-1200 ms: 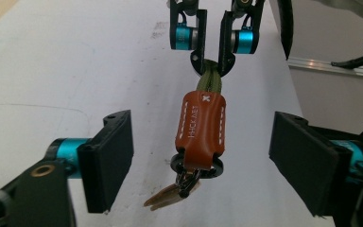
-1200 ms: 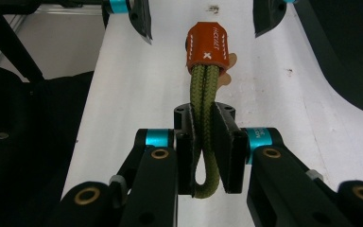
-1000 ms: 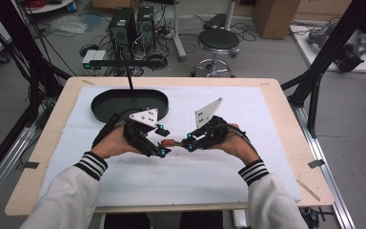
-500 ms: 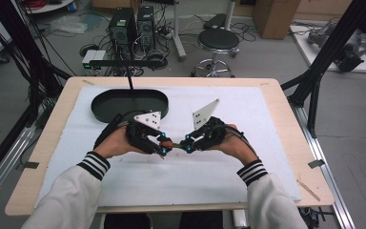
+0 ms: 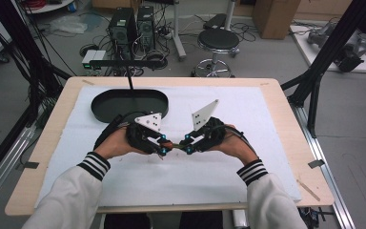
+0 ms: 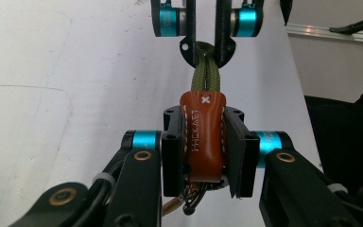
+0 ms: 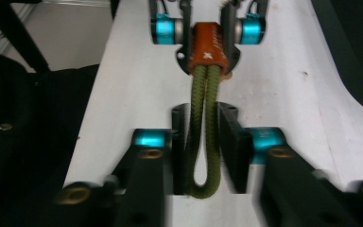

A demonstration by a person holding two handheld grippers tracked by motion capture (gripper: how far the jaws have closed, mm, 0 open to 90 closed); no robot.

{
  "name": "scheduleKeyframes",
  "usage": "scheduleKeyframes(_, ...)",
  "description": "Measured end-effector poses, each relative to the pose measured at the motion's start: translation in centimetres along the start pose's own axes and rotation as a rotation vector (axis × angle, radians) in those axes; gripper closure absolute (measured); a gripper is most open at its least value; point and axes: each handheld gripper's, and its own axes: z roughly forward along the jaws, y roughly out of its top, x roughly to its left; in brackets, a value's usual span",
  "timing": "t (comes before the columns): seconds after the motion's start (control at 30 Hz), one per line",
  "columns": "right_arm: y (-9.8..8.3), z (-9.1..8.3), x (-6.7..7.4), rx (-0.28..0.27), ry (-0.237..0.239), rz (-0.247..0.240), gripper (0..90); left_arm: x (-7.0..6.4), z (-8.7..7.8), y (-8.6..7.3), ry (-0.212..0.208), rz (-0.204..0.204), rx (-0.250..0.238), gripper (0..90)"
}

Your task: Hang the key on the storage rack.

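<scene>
1. The left gripper (image 6: 203,156) has its jaws pressed onto the brown leather tab (image 6: 203,137) of a key strap; the tab stands upright between the pads, its white stitching and stamped lettering facing the camera.
2. The right gripper (image 7: 205,137) has just been opening its jaws. The olive cord loop (image 7: 203,137) lies between them, and a slim gap seems to show at each pad, though blur in the right gripper view makes this hard to judge.
3. The strap runs straight from one gripper to the other, leather end to the left, cord loop to the right, and in the high view it is a short dark link (image 5: 174,144) between the two tools.
4. Both grippers meet tip to tip over the white mat (image 5: 267,114), about midway between the table's (image 5: 295,143) left and right edges and nearer its front edge.
5. A black oval tray (image 5: 105,102) sits behind the left hand (image 5: 116,143), toward the table's far left corner.
</scene>
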Motion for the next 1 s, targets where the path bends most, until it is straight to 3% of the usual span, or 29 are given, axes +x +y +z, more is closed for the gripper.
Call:
scheduleKeyframes(0.07, 0.1, 0.4, 0.3, -0.018, -0.083, 0.0, 15.1, 0.0, -0.1, 0.0, 0.003, 0.005, -0.011, 71.2)
scheduleKeyframes(0.1, 0.1, 0.6, 0.5, -0.021, -0.149, 0.006, 3.2, 0.0, -0.1, 0.1, 0.008, 0.003, -0.011, 71.2)
scheduleKeyframes(0.13, 0.1, 0.7, 0.6, -0.02, -0.178, 0.021, 0.3, 0.0, -0.2, 0.1, 0.009, 0.0, -0.014, 71.2)
scheduleKeyframes(0.23, 0.0, 0.6, 0.6, -0.067, -0.184, 0.032, 0.3, 0.0, -0.3, 0.1, 0.022, -0.006, -0.014, 71.2)
scheduleKeyframes(0.3, -0.1, 0.4, 0.6, -0.084, -0.181, 0.039, 0.3, 0.0, -0.6, 0.1, 0.054, -0.01, -0.02, 71.3)
scheduleKeyframes(0.47, -1.0, -0.8, 0.6, -0.118, -0.246, 0.084, 0.3, 0.1, -1.5, -0.1, 0.107, -0.049, -0.06, 71.4)
scheduleKeyframes(0.53, -1.7, -1.6, 0.6, -0.15, -0.287, 0.115, 0.3, 0.2, -2.1, -0.3, 0.141, -0.067, -0.077, 71.3)
scheduleKeyframes(0.63, -3.0, -3.0, 0.9, -0.242, -0.359, 0.175, 0.3, 0.4, -3.0, -0.7, 0.186, -0.095, -0.104, 71.4)
scheduleKeyframes(0.8, -5.6, -5.1, 1.5, -0.31, -0.493, 0.256, 0.3, 0.7, -4.6, -1.6, 0.26, -0.145, -0.15, 71.3)
scheduleKeyframes(0.83, -5.9, -5.4, 1.6, -0.305, -0.512, 0.265, 0.3, 0.8, -4.9, -1.8, 0.28, -0.154, -0.163, 71.4)
scheduleKeyframes(0.93, -7.3, -6.3, 2.5, -0.37, -0.576, 0.295, 0.3, 0.9, -5.7, -2.4, 0.336, -0.179, -0.188, 71.4)
scheduleKeyframes(1.0, -8.2, -6.7, 3.0, -0.384, -0.618, 0.306, 0.3, 0.9, -6.1, -2.8, 0.38, -0.196, -0.212, 71.4)
